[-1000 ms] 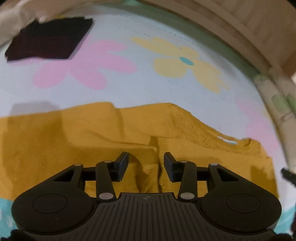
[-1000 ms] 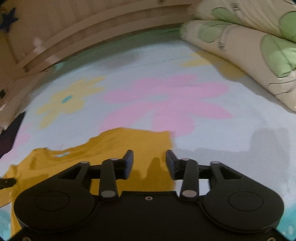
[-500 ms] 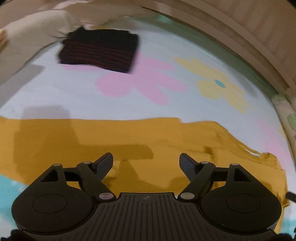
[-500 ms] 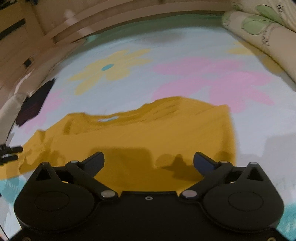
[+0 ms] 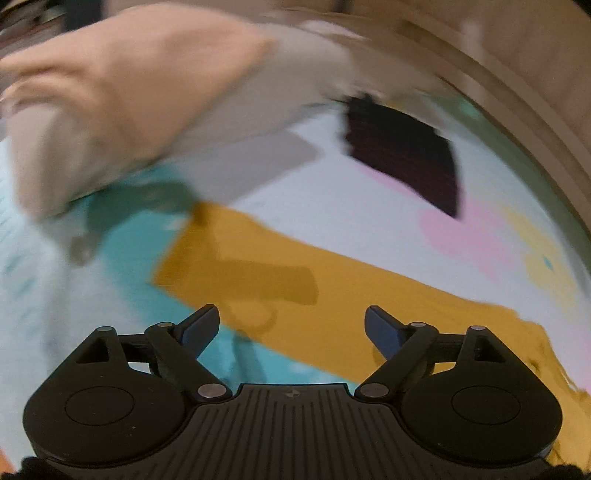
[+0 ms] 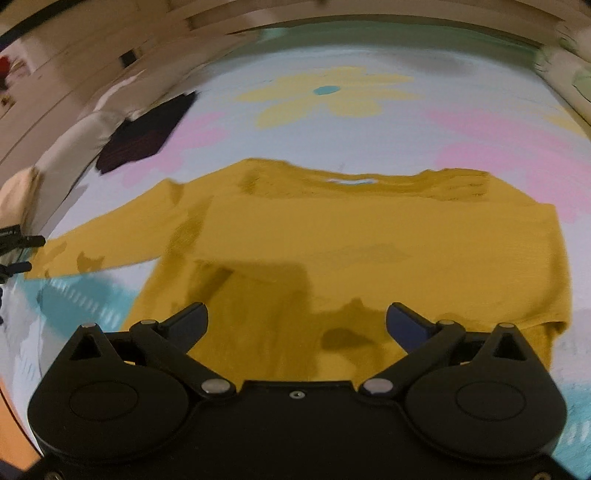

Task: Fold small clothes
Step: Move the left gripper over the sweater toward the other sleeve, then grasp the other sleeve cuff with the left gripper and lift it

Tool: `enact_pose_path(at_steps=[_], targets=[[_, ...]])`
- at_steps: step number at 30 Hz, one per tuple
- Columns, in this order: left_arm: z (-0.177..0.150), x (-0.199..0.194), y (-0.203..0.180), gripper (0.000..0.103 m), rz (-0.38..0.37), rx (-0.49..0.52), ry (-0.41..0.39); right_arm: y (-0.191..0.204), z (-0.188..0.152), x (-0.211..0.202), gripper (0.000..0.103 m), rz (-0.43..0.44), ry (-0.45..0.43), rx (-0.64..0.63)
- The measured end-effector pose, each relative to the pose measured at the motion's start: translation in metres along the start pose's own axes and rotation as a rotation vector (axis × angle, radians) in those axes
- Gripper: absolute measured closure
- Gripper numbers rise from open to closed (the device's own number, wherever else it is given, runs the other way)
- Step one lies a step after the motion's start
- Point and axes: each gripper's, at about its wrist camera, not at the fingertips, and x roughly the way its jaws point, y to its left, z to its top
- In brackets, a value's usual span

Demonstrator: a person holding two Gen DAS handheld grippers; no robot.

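Observation:
A mustard-yellow long-sleeved top [image 6: 369,240] lies flat on the flowered bedsheet, neck away from me. Its right side looks folded in; its left sleeve [image 6: 103,247] stretches out to the left. My right gripper [image 6: 297,319] hovers over the hem, jaws wide open and empty. In the left wrist view the sleeve [image 5: 295,284] runs diagonally and its cuff end lies just ahead of my left gripper [image 5: 291,325]. That gripper's jaws are still opening, with nothing pressed between them. The left gripper's fingertips [image 6: 22,242] show at the right wrist view's left edge.
A folded dark striped garment [image 5: 402,155] [image 6: 144,136] lies at the far side of the sheet. A pale pillow or bedding pile [image 5: 122,99] rises on the left. A wooden bed frame [image 6: 332,14] curves around the back, and a leaf-print pillow [image 6: 576,85] sits far right.
Both grippers let go of the yellow top and opened wide. The left one swung along the sleeve towards its cuff. The right one drew back, bringing the whole top into view.

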Motion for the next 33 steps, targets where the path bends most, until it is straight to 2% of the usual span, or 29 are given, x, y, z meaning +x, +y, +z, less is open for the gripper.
enact_pose_path(at_steps=[3,6,8,12,16,19,20,21,23,24,27,33], targets=[[0.004,0.005,0.028,0.017,0.037,-0.077,0.021,0.005,-0.005,0.009,0.000,-0.007,0.031,-0.024],[0.004,0.010,0.042,0.017,0.048,-0.106,0.043,0.007,-0.009,0.021,0.000,-0.022,0.070,-0.047],[0.008,0.014,0.042,0.008,0.031,-0.098,0.037,0.007,-0.011,0.028,0.000,-0.027,0.094,-0.056],[0.014,0.023,0.034,0.001,0.022,-0.059,0.033,0.008,-0.016,0.038,0.000,-0.024,0.124,-0.062],[0.020,0.031,0.022,0.001,0.030,0.023,0.016,0.011,-0.021,0.044,0.000,-0.029,0.137,-0.073],[0.026,0.039,0.019,0.002,0.011,0.035,0.013,0.013,-0.021,0.045,0.000,-0.034,0.137,-0.093],[0.026,0.040,0.018,0.007,0.016,0.038,0.008,0.013,-0.020,0.045,0.000,-0.031,0.137,-0.093],[0.027,0.039,0.016,0.017,0.026,0.043,-0.006,0.012,-0.020,0.045,0.000,-0.027,0.136,-0.091],[0.027,0.037,0.011,0.081,0.089,0.066,-0.026,0.011,-0.019,0.045,0.000,-0.020,0.136,-0.085],[0.028,0.038,0.009,0.088,0.115,0.077,-0.018,0.011,-0.018,0.045,0.000,-0.018,0.136,-0.083],[0.029,0.036,0.006,0.095,0.072,0.060,-0.007,0.009,-0.016,0.044,0.000,-0.009,0.134,-0.073],[0.038,0.000,-0.029,0.096,0.000,0.066,-0.114,0.002,-0.007,0.033,0.000,0.006,0.098,-0.038]])
